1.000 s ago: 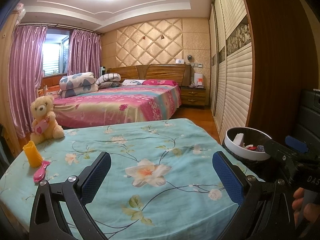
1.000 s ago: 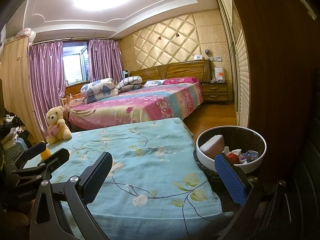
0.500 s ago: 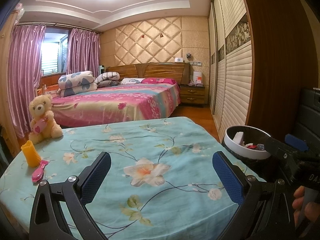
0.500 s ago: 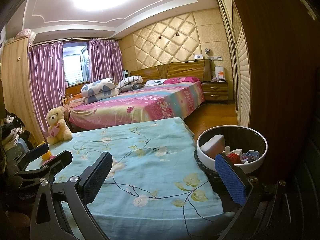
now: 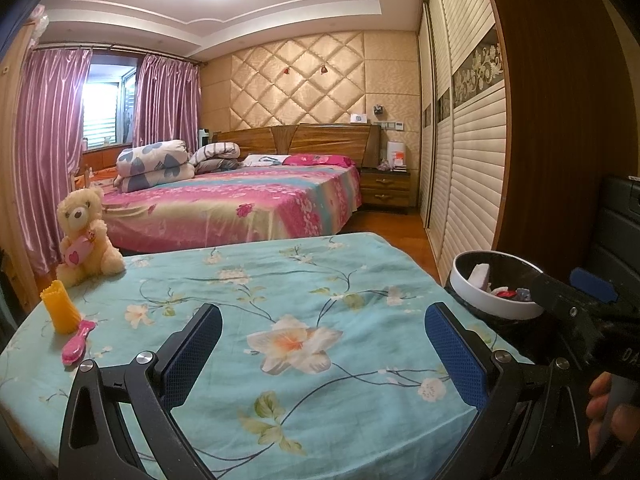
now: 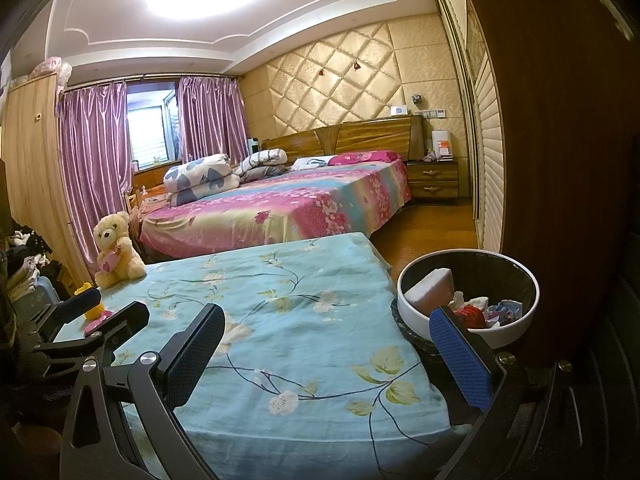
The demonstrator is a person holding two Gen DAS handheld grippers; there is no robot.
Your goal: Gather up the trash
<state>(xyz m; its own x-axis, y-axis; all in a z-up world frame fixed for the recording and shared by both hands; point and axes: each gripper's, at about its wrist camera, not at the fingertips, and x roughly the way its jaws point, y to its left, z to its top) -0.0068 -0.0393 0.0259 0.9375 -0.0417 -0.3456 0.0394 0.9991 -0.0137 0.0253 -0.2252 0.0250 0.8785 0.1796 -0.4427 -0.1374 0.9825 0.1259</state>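
Both pairs of fingers stand wide apart with nothing between them: the left gripper (image 5: 322,354) and the right gripper (image 6: 326,354) hang low over the near edge of the tabletop (image 5: 304,280), which is covered by a turquoise cloth printed with flowers. Just off the tabletop's right edge stands a round white bin (image 6: 468,292) with a dark liner; inside it lie a white block (image 6: 430,290) and crumpled trash (image 6: 486,308), red, white and bluish scraps piled against the far side. The right gripper's blue finger (image 6: 460,356) crosses in front of the bin's near rim. On the left part of the tabletop a yellow cup (image 5: 60,306) stands upright with a pink comb (image 5: 76,346) lying just beside it. Behind them a cream teddy bear (image 5: 86,236) sits at the far left corner. Beyond the tabletop lies a bed (image 5: 240,204) with folded quilts (image 5: 154,164), and pink curtains (image 5: 166,100) hang by the window.
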